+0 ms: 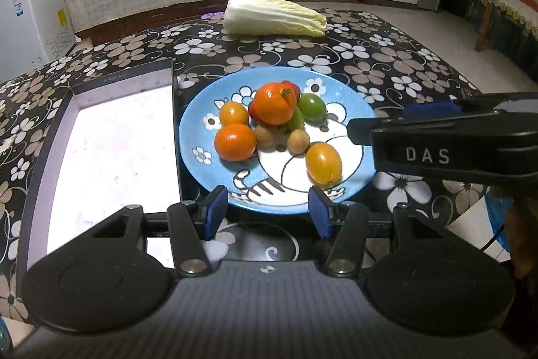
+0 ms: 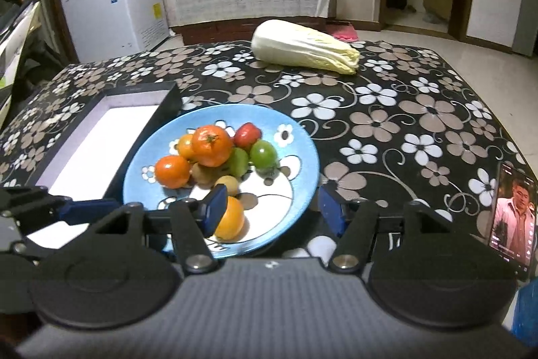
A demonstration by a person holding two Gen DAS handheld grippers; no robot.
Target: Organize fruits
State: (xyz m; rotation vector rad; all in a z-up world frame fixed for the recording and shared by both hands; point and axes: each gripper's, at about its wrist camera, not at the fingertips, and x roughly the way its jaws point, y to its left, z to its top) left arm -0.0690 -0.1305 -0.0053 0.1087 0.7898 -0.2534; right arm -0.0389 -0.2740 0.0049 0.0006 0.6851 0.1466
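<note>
Right hand-held gripper first: jaws parted, nothing pinched. Its left pad stands just in front of the yellow oval tomato, hiding that fruit's left edge; I can't tell whether it touches. Its other pad sits low right, off the plate rim.

Left hand-held gripper: jaws parted too, empty, both pads at the near rim of the blue plate, low centre of frame.

From my left view the yellow oval tomato lies just above and right of the pads, apart from the pile, long axis tilted from upper left to lower right. My right hand is the nearer one, I judge.

Beyond it, the heap: two oranges, green tomatoes, small brown fruits, mid-plate. Open box lies touching the plate's left side, on the table.
</note>
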